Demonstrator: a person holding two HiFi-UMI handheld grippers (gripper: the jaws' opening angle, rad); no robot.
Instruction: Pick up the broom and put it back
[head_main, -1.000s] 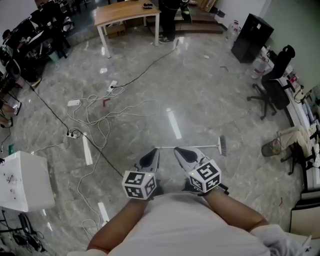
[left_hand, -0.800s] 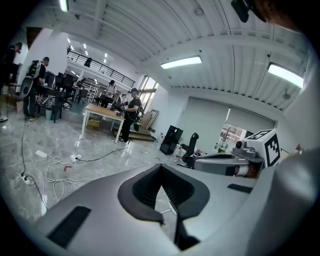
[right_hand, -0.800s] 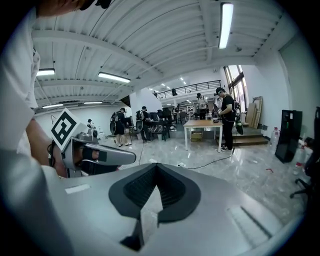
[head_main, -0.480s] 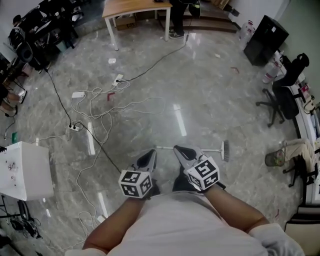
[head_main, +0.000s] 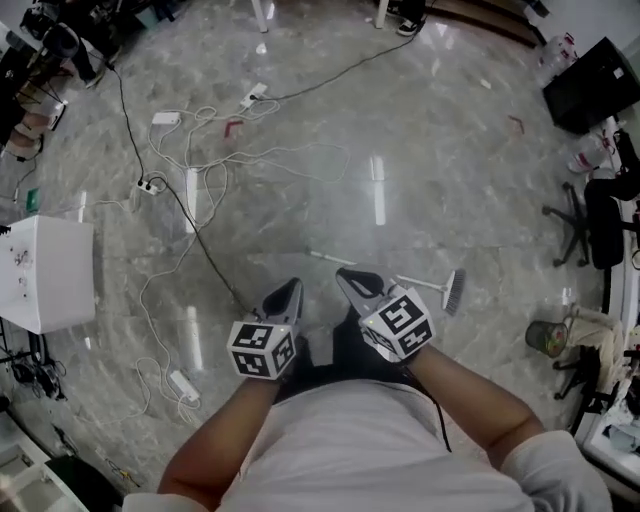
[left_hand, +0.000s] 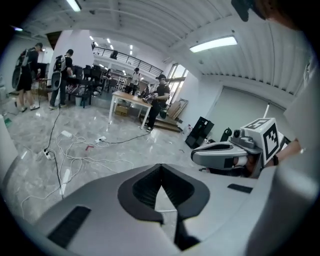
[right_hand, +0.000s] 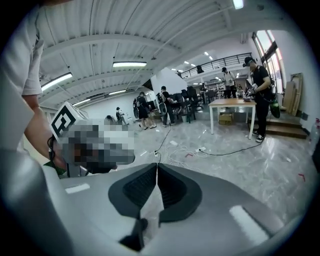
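Note:
The broom (head_main: 400, 279) lies flat on the marble floor, its thin pale handle running left to right and its grey brush head (head_main: 453, 292) at the right. In the head view its handle passes just beyond both grippers. My left gripper (head_main: 292, 286) hangs a little left of the handle's free end, jaws shut with nothing between them (left_hand: 161, 165). My right gripper (head_main: 346, 273) points at the handle's left part, also shut and empty (right_hand: 156, 164). No touch with the broom shows. The right gripper (left_hand: 225, 152) appears beside the left one in the left gripper view.
White and black cables (head_main: 200, 170) sprawl over the floor to the left, with a power strip (head_main: 183, 385) near my left arm. A white box (head_main: 45, 275) stands at far left. An office chair (head_main: 600, 215), a black cabinet (head_main: 590, 70) and a bin (head_main: 545, 338) line the right side.
The head view has tipped further down, so the table has left the top of the picture. Both grippers have dropped lower and forward toward the broom, still shut.

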